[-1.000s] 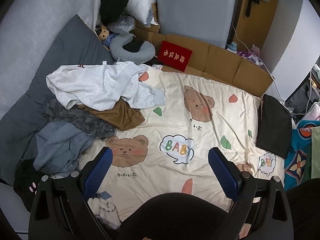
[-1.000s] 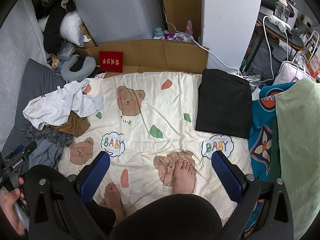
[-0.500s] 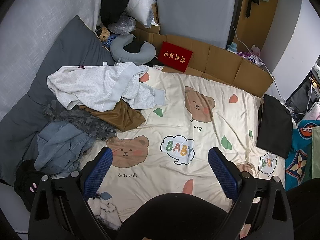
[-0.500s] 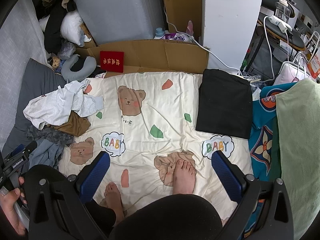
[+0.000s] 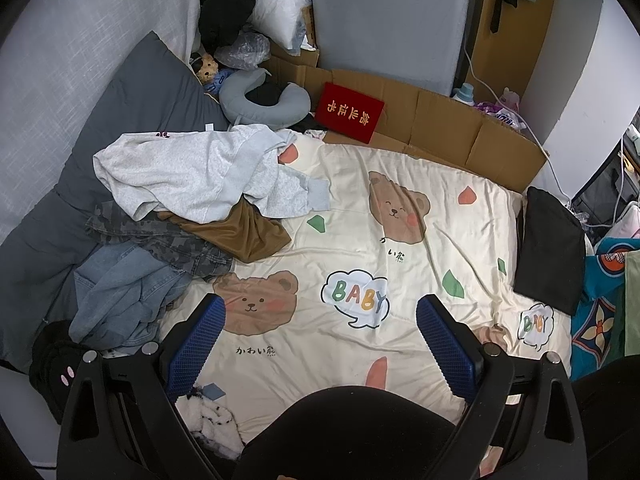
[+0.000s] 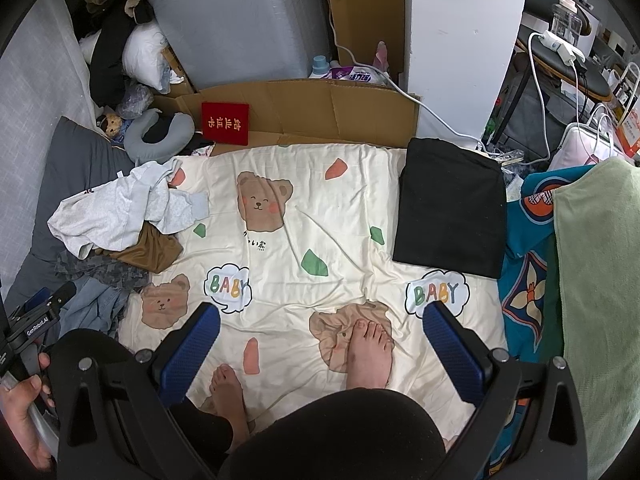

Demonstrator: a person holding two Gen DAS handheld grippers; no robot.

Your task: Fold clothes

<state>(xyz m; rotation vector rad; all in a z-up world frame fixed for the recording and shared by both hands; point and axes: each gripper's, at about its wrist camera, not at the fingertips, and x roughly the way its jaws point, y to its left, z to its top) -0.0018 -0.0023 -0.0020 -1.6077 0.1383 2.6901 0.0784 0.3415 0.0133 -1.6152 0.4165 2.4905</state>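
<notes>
Left tool (image 5: 318,330): blue pads spread wide, nothing between them, held above the near part of the bed. Right tool (image 6: 320,338): likewise wide and empty. Two bare feet (image 6: 370,354) stand on the cream bear-print blanket (image 5: 400,248) just beyond the right tool.

Middle of the blanket lies bare, from the near edge up to the cardboard (image 6: 332,110) at the far edge.

Left edge: pile of clothes (image 5: 192,200), unfolded. A light grey sweatshirt (image 5: 188,172) lies on top, its sleeve trailing right onto the blanket; brown cloth (image 5: 244,236), camouflage fabric and denim (image 5: 120,292) sit beneath and nearer. The pile rests partly on a grey pillow (image 5: 136,96).

Right edge: folded black garment (image 6: 450,208), flat, long axis running near to far. Beside it, a teal patterned cloth (image 6: 528,264) and a green towel (image 6: 600,280).

Far: red booklet (image 6: 225,123) leaning on the cardboard, neck pillow (image 5: 256,98) to its left.
</notes>
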